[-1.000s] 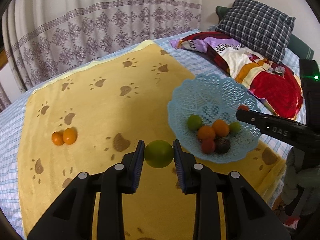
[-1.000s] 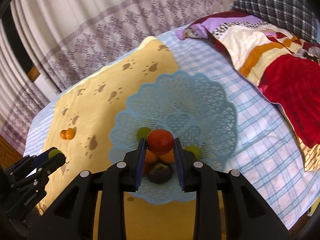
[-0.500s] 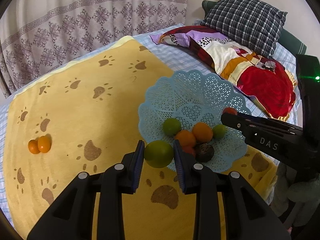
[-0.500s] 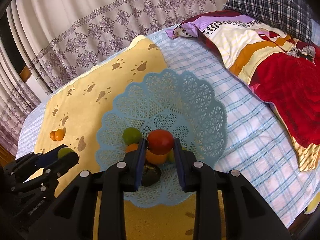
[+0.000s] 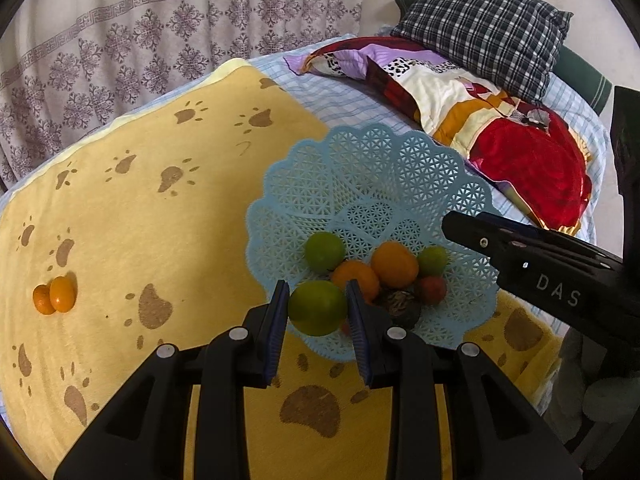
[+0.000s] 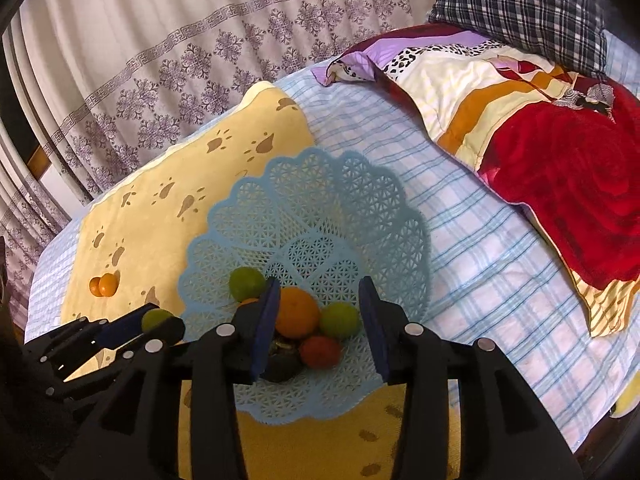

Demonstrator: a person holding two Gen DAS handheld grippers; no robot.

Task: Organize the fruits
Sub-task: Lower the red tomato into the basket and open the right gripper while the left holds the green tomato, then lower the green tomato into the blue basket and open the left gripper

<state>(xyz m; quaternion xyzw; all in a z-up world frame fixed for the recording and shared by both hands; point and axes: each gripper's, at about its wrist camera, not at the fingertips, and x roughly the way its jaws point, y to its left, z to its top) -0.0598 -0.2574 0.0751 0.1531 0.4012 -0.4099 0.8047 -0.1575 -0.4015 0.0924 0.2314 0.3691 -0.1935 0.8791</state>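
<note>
Nearest, the left hand-held gripper clamps a green lime at the blue basket's 7 o'clock rim. Meanwhile the right hand-held gripper is opening, nothing pinched, above the red fruit lying among the basket's fruit. Farther off at 9 o'clock, two kumquats sit on the yellow blanket.

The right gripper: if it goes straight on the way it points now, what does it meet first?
Probably the red fruit in the blue basket. The right gripper is opening and its pads touch nothing; the fruit pile lies just beyond the fingertips, the red one nearest, though depth is hard to judge.
</note>
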